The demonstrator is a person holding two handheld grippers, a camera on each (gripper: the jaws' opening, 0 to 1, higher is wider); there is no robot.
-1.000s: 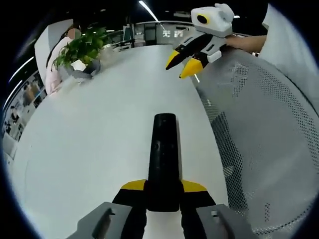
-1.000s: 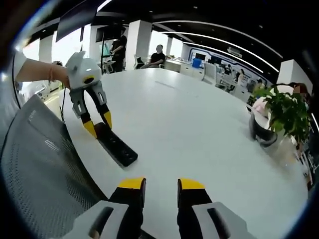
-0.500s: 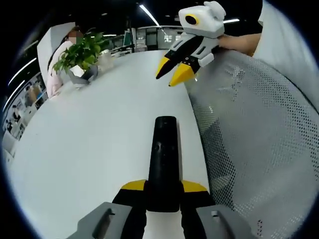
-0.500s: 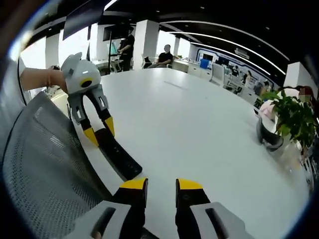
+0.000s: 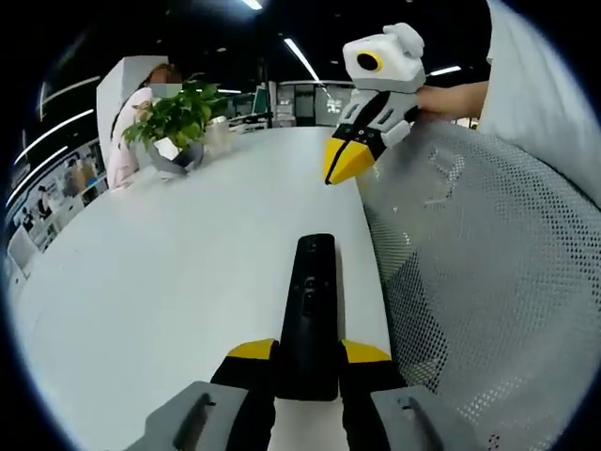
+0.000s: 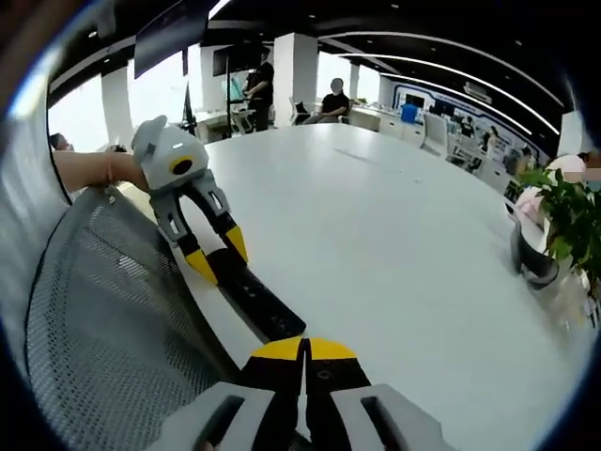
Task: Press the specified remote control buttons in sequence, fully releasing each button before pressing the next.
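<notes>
The long black plastic remote control (image 5: 310,319) looks smooth with a slight sheen. The white surface (image 5: 178,254) is smooth and softly glossy. The grey perforated mesh chair back (image 5: 488,282) looks matt and rough, as woven cloth. The tongs' yellow tips (image 6: 302,349) look like matt plastic.

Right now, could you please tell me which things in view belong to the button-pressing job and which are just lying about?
For the job:
- remote control, clamped in the left gripper
- right gripper, jaws closed and empty, near the remote's far end
- white table

Just lying about:
- potted plant
- mesh chair back
</notes>
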